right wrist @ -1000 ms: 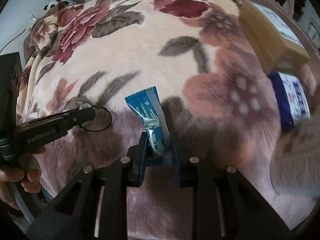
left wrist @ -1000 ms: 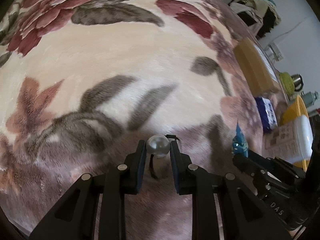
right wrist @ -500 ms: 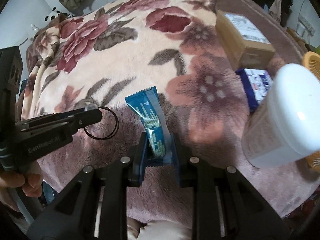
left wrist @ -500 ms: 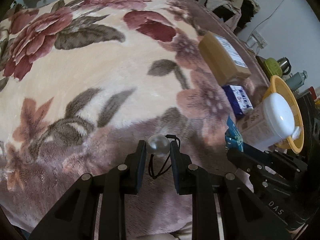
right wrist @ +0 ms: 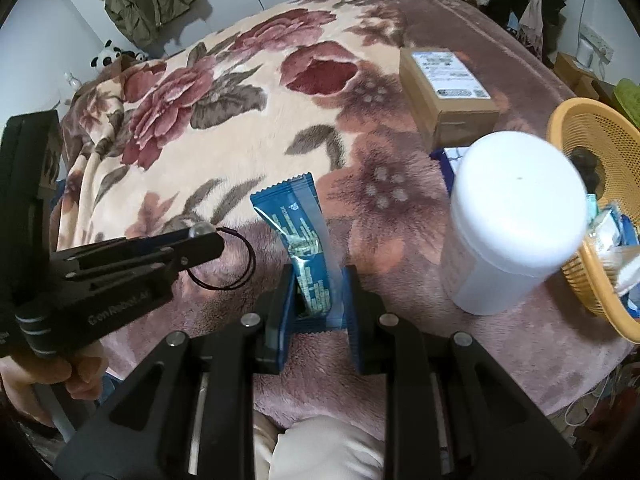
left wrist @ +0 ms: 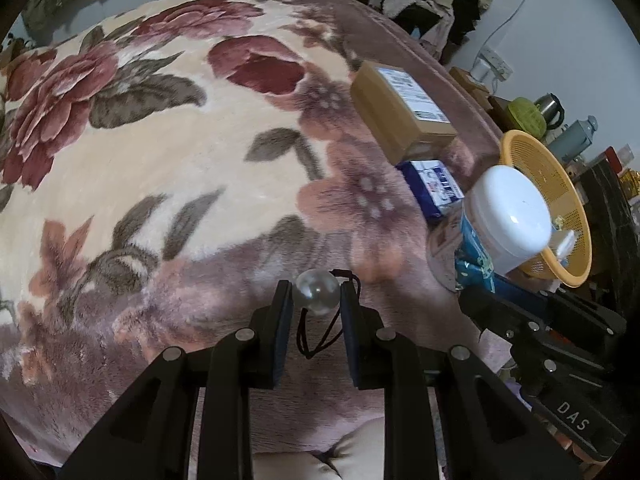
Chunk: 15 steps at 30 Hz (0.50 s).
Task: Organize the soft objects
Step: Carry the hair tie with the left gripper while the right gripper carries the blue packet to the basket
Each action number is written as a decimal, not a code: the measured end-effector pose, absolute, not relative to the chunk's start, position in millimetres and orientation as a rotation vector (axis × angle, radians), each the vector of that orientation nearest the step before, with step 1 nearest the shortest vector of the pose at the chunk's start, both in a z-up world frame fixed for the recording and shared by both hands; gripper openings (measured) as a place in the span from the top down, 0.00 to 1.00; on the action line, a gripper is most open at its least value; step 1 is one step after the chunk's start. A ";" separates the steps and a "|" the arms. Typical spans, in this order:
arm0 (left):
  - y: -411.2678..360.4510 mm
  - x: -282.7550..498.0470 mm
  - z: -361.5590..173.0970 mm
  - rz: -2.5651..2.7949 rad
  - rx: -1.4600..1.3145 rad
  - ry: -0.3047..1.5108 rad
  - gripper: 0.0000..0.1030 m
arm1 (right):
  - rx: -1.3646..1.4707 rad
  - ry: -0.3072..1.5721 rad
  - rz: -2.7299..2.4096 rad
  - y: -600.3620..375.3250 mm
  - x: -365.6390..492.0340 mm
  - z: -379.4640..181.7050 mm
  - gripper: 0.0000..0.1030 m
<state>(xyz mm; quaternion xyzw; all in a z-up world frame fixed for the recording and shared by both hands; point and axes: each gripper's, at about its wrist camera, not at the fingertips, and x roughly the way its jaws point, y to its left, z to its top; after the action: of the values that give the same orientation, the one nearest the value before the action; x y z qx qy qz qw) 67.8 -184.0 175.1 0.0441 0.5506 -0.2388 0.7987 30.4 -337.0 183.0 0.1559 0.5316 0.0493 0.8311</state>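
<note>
My left gripper (left wrist: 316, 294) is shut on the clear bead of a hair tie (left wrist: 317, 291), lifted above the flowered blanket; its dark elastic loop (left wrist: 316, 340) dangles between the fingers. From the right wrist view the same left gripper (right wrist: 202, 236) shows at the left, with the hair tie loop (right wrist: 236, 264) hanging off it. My right gripper (right wrist: 318, 280) is shut on a blue snack packet (right wrist: 298, 236), which stands up out of the jaws. The right gripper with its packet (left wrist: 472, 256) also appears at the right of the left wrist view.
A white-lidded tub (right wrist: 512, 220) stands on the blanket (right wrist: 224, 128) near the right edge. An orange basket (right wrist: 600, 128) holding packets sits beyond it. A cardboard box (right wrist: 444, 88) and a blue-white pack (left wrist: 432, 190) lie behind. A person's hand (right wrist: 48, 376) holds the left gripper.
Both grippers have risen off the blanket with their loads, so more of the bed and room shows. The tub and basket have come into view at the right.
</note>
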 end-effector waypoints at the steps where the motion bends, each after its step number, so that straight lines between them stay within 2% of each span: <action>1: -186.1 66.5 176.8 -0.515 0.097 1.179 0.77 | 0.331 1.120 0.103 -339.0 29.3 186.2 0.77; 15: -239.2 54.7 215.0 -0.592 0.125 1.129 0.77 | 0.344 1.039 0.046 -383.5 13.7 219.2 0.77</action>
<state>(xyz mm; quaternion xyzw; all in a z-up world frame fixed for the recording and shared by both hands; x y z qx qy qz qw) 54.7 -239.2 215.0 0.0584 0.5267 -0.2762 0.8018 13.7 -383.5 219.2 0.1637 0.4937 0.0219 0.8538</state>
